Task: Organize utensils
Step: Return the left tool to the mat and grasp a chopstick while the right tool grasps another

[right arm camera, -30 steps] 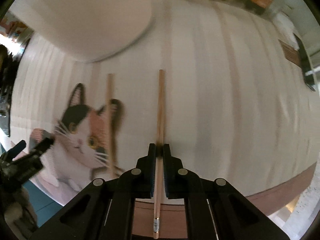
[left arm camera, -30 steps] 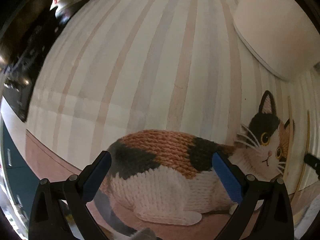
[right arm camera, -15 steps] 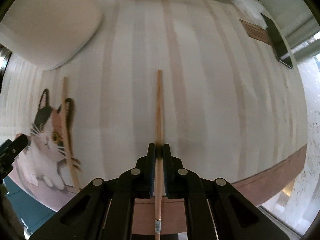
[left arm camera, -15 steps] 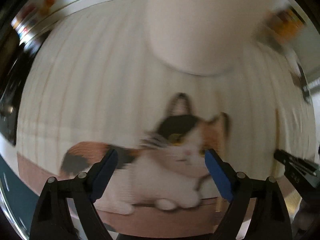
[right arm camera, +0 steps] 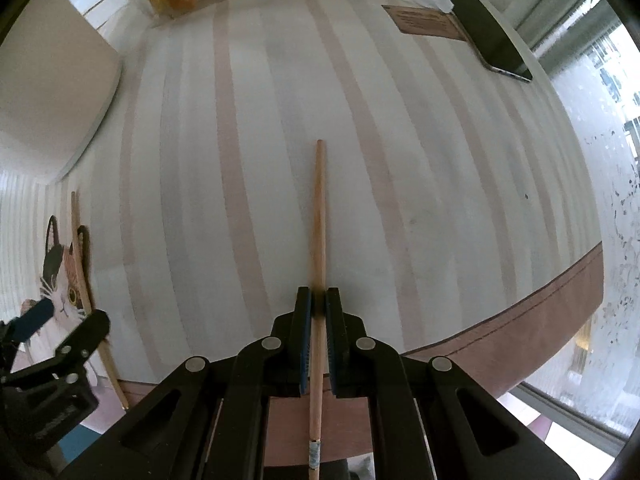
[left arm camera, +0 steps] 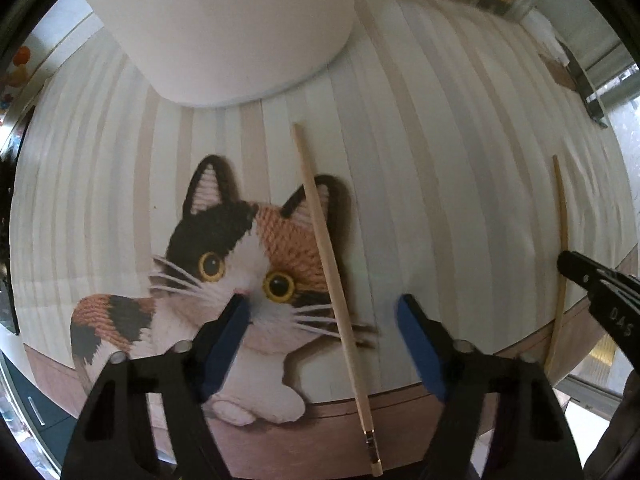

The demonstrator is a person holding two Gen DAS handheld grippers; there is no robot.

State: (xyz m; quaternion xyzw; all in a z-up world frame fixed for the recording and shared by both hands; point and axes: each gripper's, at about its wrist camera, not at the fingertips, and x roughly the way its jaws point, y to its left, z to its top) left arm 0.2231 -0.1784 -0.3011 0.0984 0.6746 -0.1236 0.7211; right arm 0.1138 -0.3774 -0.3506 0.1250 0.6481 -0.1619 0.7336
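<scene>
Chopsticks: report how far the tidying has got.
Nothing looks stowed yet. In hand: the right gripper is shut on one chopstick. Left to do: the second chopstick lies on the cat placemat, between the open fingers of the left gripper, ungrasped. The white container stands beyond.

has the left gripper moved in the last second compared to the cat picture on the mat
Yes. The left gripper has swung from the cat picture's body toward its face, and its open jaws now bracket the loose chopstick lying there.
</scene>
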